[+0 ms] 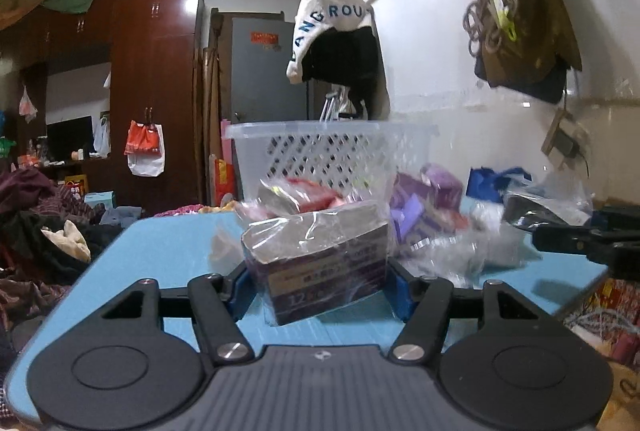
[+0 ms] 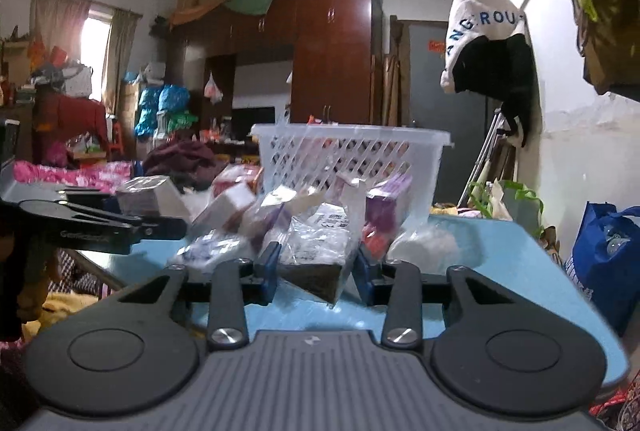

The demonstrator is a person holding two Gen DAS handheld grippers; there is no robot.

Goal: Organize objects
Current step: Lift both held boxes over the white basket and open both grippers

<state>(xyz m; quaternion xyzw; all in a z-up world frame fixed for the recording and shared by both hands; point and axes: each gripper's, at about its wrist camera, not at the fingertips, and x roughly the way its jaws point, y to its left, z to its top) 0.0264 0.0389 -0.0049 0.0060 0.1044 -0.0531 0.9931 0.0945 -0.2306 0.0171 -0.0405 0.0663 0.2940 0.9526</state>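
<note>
My left gripper (image 1: 320,281) is shut on a purple box in clear wrap (image 1: 320,263), held just above the blue table (image 1: 168,251); its blue fingers (image 1: 242,291) press both sides of the box. My right gripper (image 2: 316,267) is shut on a clear-wrapped dark packet (image 2: 320,247). A white lattice basket (image 1: 312,147) stands behind the pile of wrapped boxes and also shows in the right wrist view (image 2: 352,151). The right gripper shows at the edge of the left wrist view (image 1: 592,239), and the left one in the right wrist view (image 2: 100,223).
More wrapped boxes and packets lie in a pile before the basket (image 1: 428,207) (image 2: 240,207). A blue bag (image 2: 608,251) sits on the floor at the right. Clothes are piled at the left (image 1: 40,223). A wall is at the right.
</note>
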